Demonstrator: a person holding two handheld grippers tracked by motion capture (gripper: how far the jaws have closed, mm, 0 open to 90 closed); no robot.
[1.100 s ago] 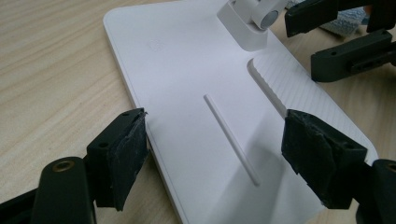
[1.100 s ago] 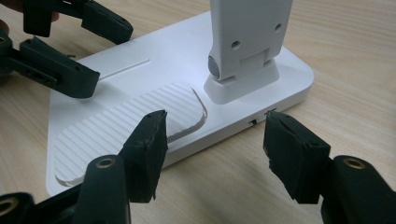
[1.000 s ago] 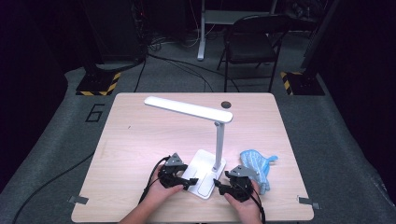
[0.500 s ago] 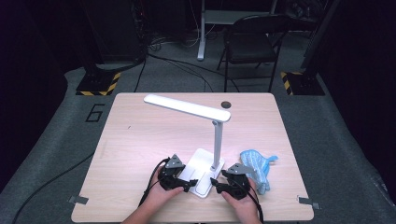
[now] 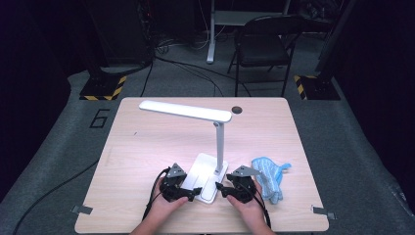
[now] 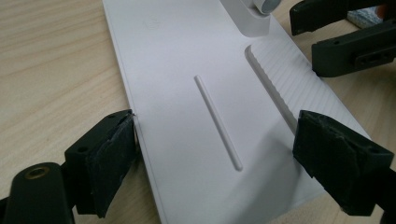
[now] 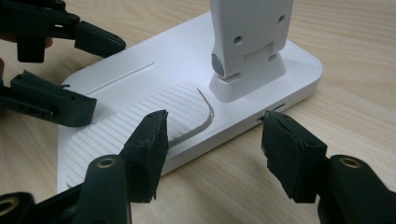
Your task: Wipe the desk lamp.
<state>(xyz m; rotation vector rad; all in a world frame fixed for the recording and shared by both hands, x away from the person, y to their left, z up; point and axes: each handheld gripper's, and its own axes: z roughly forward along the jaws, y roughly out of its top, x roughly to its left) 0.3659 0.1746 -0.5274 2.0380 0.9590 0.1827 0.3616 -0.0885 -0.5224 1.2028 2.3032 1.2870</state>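
Note:
A white desk lamp stands near the table's front edge, with a flat base [image 5: 204,177], an upright post [image 5: 219,147] and a long head [image 5: 186,111]. My left gripper [image 5: 195,193] [image 6: 215,126] is at the base's left front corner. Its jaws have just been opening and straddle the base's [image 6: 187,93] near end, the left pad against the base's edge. At the base's right side, my right gripper [image 5: 221,188] [image 7: 215,122] stands open. One of its pads hangs over the ribbed patch [image 7: 140,121], the other over bare table beside the base [image 7: 261,79].
A crumpled blue cloth [image 5: 268,175] lies just right of my right hand. A small dark round hole [image 5: 237,109] marks the table's far edge. A folding chair [image 5: 264,44] stands beyond the table. Each gripper trails a black cable off the table's front edge.
My right gripper has slid a little to the left, closer to the lamp base. The left hand and the lamp have stayed in place.

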